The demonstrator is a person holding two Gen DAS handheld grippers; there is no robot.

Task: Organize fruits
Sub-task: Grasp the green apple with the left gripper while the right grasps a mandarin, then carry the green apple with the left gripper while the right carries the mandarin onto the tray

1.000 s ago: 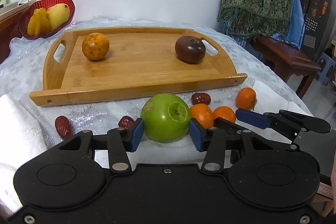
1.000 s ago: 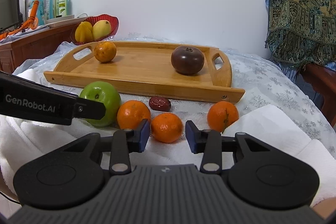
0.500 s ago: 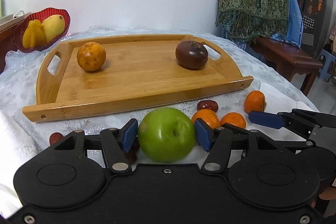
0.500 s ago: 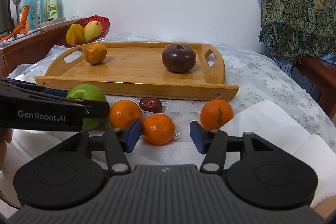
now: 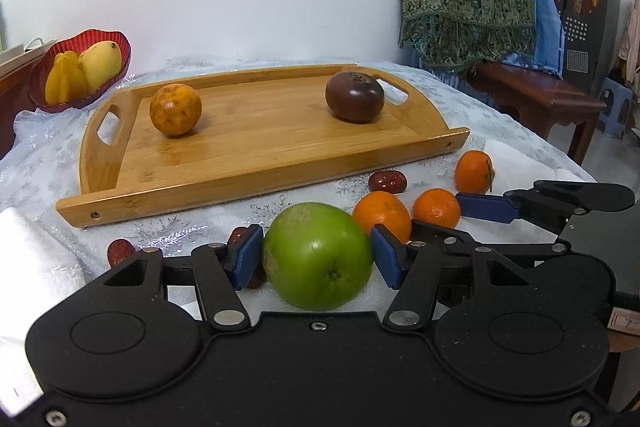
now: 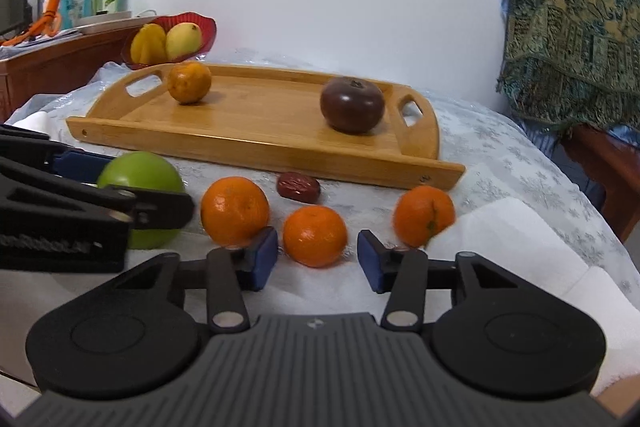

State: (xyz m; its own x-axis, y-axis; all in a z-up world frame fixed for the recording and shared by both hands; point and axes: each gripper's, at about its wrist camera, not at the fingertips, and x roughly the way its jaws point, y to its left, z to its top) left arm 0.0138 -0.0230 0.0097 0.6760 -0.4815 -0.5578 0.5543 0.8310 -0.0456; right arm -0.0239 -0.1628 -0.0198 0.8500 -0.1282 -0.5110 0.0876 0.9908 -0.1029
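Now left gripper (image 5: 316,258) clasps green apple (image 5: 318,261), lifted closer; right gripper (image 6: 316,259) narrowing, ungripped

Soft, even indoor light, fairly bright, no harsh shadows. Slight sheen on the bamboo wooden tray (image 5: 256,163). Heavy fisheye bending with dark vignetted corners. Bit of motion blur in the right wrist view, especially toward the left edge.

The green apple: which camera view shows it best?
The left wrist view: the green apple sits whole and central between the left gripper jaws. The right wrist view shows it at the left edge, partly hidden behind that gripper.
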